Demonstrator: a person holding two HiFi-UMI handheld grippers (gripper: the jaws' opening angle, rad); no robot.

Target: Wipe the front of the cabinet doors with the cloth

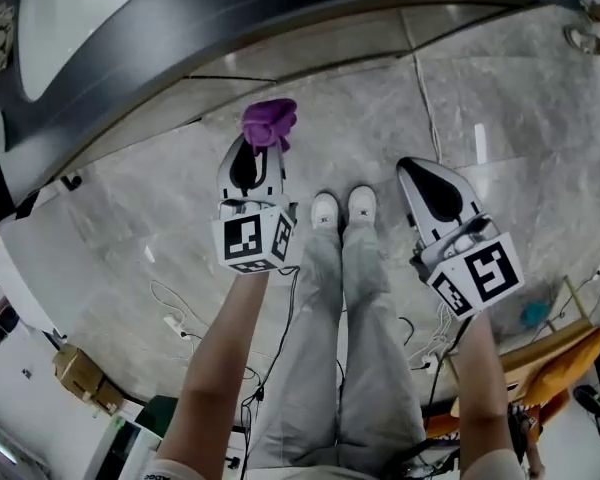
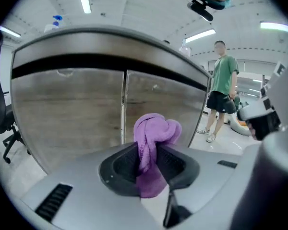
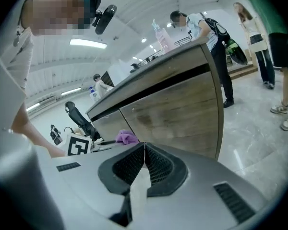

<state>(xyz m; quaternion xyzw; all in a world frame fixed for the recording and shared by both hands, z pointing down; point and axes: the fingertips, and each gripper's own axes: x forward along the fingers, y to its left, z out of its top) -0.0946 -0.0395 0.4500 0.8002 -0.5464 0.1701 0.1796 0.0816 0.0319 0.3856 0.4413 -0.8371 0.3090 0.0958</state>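
The left gripper (image 1: 264, 153) clamps the purple cloth (image 1: 269, 122), which bunches out ahead of it; the cabinet doors (image 2: 77, 104) lie straight beyond, near but apart; the right gripper (image 1: 412, 168), jaws pressed together on nothing, hangs farther right

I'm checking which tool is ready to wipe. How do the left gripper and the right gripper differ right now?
The left gripper is shut on the purple cloth, which bunches out past its jaws; the right gripper's jaws are closed together with nothing between. In the head view the left gripper points straight ahead, the right gripper slants. Both are grey, carry a marker cube and face the cabinet doors.
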